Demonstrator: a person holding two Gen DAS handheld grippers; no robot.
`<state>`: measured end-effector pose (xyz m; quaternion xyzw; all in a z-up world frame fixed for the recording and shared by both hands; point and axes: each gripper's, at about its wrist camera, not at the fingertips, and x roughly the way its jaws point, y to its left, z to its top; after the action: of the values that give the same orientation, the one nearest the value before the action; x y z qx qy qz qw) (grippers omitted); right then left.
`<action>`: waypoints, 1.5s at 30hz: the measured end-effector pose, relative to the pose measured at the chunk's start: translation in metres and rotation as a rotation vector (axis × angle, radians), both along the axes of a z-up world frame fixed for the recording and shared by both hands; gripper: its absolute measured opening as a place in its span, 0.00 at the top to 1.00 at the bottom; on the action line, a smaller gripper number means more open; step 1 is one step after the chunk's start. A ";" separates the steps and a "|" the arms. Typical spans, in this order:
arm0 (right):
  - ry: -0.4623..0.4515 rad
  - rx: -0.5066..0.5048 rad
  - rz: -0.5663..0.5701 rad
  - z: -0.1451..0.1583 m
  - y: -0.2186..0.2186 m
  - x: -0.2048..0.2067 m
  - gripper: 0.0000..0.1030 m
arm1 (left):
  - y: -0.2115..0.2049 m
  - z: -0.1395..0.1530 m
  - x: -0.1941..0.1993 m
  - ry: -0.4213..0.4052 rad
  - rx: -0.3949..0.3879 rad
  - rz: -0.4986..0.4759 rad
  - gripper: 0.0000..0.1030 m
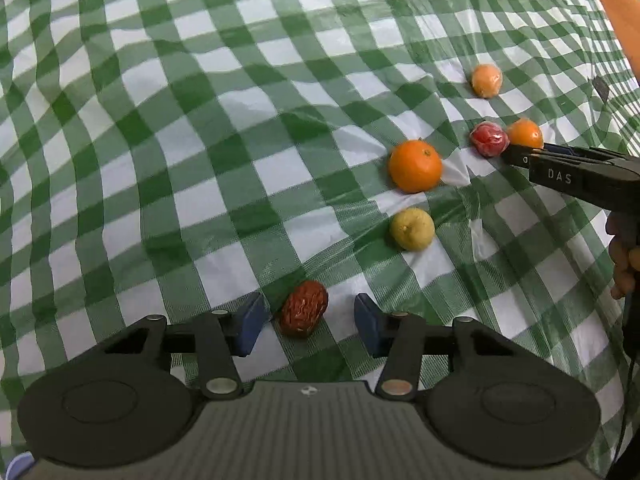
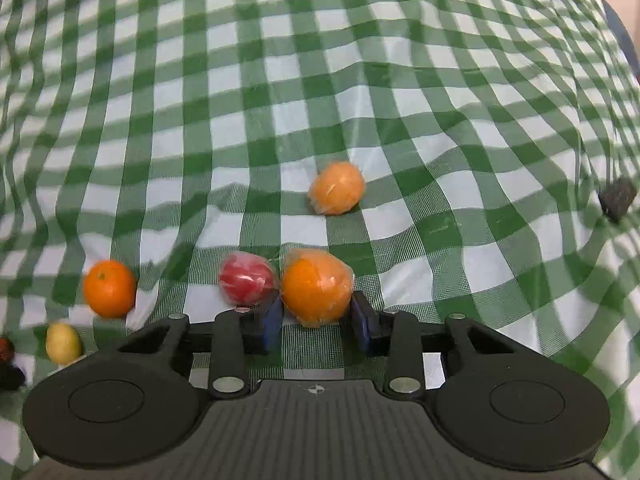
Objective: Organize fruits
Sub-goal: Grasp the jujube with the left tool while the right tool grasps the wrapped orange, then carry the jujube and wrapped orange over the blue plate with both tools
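Note:
A wrinkled red date lies on the green-checked cloth between the blue pads of my left gripper. The left pad is close beside it and the right pad stands clearly apart. My right gripper has its pads against both sides of a plastic-wrapped orange; in the left wrist view this right gripper reaches in from the right at that wrapped orange. A wrapped red fruit touches the held orange on its left.
A bare orange and a small yellow fruit lie between the two grippers. Another wrapped orange sits further back. A dark lump rests on the cloth at far right. An orange panel stands at the cloth's edge.

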<state>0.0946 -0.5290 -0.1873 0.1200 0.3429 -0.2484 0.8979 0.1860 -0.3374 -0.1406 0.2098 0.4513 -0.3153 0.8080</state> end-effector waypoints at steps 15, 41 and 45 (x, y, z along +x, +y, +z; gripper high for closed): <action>-0.180 -0.061 0.108 0.099 0.080 -0.071 0.64 | 0.094 0.098 -0.049 -0.021 -0.119 0.122 0.76; -0.130 0.104 0.587 0.189 0.352 -0.179 0.64 | 0.315 0.162 -0.207 0.025 -0.186 0.362 0.76; -0.129 0.087 0.607 0.193 0.361 -0.182 0.64 | 0.323 0.169 -0.209 0.003 -0.207 0.367 0.76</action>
<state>-0.0876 -0.1678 0.0061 0.0661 0.3157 0.0538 0.9450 -0.0234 -0.0140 0.0283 0.0393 0.4485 -0.2077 0.8684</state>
